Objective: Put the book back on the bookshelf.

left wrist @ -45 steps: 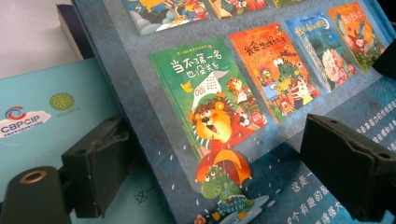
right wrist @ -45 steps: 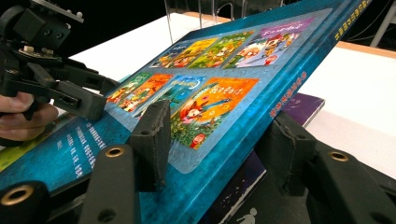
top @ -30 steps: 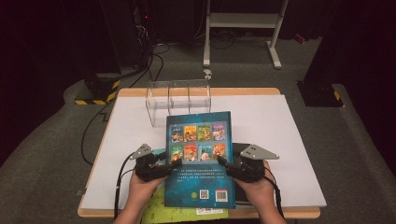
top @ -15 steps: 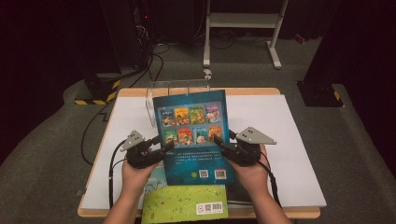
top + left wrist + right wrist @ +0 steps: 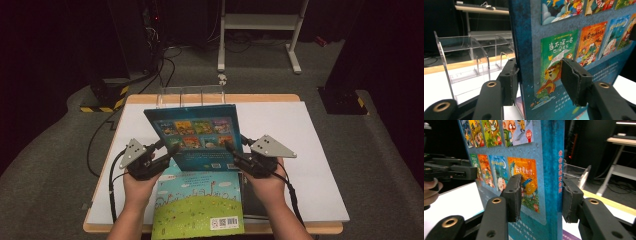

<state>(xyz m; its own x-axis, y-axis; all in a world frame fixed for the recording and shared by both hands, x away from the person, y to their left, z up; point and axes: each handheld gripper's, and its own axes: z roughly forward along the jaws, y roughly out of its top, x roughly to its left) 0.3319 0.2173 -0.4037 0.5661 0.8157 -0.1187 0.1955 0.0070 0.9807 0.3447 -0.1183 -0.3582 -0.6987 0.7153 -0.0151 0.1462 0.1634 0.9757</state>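
Blue picture book point(image 5: 196, 135) — held up off the white table point(image 5: 305, 150), tilted so its back cover with rows of small cover pictures faces the high camera. It sits between the two grippers, above the middle of the table's near half.

Left gripper point(image 5: 161, 154) holds the book's left edge. In the left gripper view the black jaws stand on either side of that edge, one pad point(image 5: 574, 80) against the printed cover, the other behind it — clamped on the book.

Right gripper point(image 5: 235, 152) holds the right edge, the spine side. In the right gripper view its jaws close on the spine, which carries red lettering; one pad point(image 5: 514, 195) presses the cover, the other the far face.

Around it: a second book with a green meadow cover point(image 5: 197, 207) lies flat on the table directly below the raised one, its near end reaching past the table's front edge. A dark flat item point(image 5: 252, 200) lies just to the right of it, partly under the right hand point(image 5: 265, 182); what it is I cannot tell.

Behind the raised book stands a clear acrylic rack point(image 5: 192, 95) with upright dividers at the table's far edge; the book hides its lower part in the high view. In the left gripper view the rack point(image 5: 474, 57) stands just beyond the left jaw.

On the floor beyond the table: cables point(image 5: 160, 60), a yellow-and-black striped block point(image 5: 107, 95), and a white metal stand point(image 5: 260, 30).
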